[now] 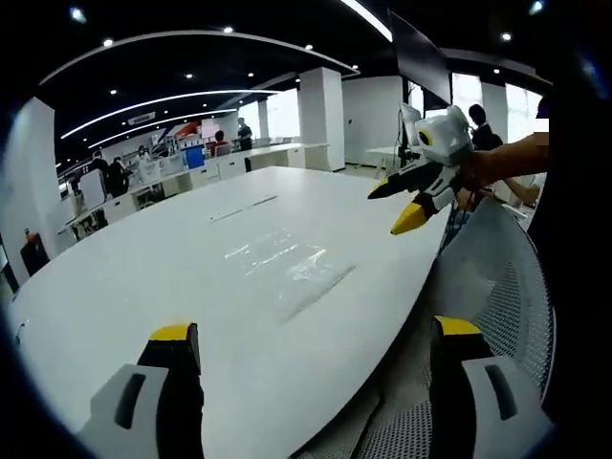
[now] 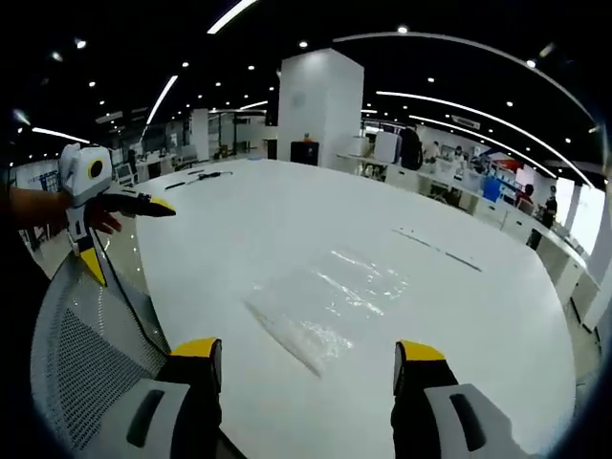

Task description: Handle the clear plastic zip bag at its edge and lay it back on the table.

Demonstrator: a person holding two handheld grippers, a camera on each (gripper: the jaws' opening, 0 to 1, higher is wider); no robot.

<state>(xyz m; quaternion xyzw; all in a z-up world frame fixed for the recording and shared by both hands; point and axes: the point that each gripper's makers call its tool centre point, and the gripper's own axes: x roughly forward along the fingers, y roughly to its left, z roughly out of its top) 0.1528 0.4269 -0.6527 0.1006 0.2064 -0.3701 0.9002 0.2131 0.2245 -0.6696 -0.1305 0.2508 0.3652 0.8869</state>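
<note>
On the worktop: a clear plastic zip bag (image 2: pixel 330 306) is seen lying flat on the white worktop (image 2: pixel 287 220), near the edge closest to the person; in the left gripper view the same bag (image 1: pixel 287 263) appears as a faint glossy patch near the middle of the worktop (image 1: pixel 143 287).
Left claw: its two yellow-tipped jaws are held wide apart with nothing between them (image 1: pixel 316 339), above the near edge of the worktop and short of the bag; in the right gripper view it is seen at the far left (image 2: pixel 124 229), held by a hand, off the edge of the worktop and well apart from the bag.
Right claw: its jaws are likewise spread apart and empty (image 2: pixel 311 354), just short of the bag's near edge, not touching it; in the left gripper view it is seen at the upper right (image 1: pixel 406 206), gripped by a hand (image 1: pixel 478 172), raised above the worktop's right edge.
Chair: a grey mesh chair back (image 1: pixel 497 277) is seen just beside the worktop's near edge.
Far background: an open-plan office with white pillars, rows of desks, ceiling light strips and several people is seen, too small to be described further.
</note>
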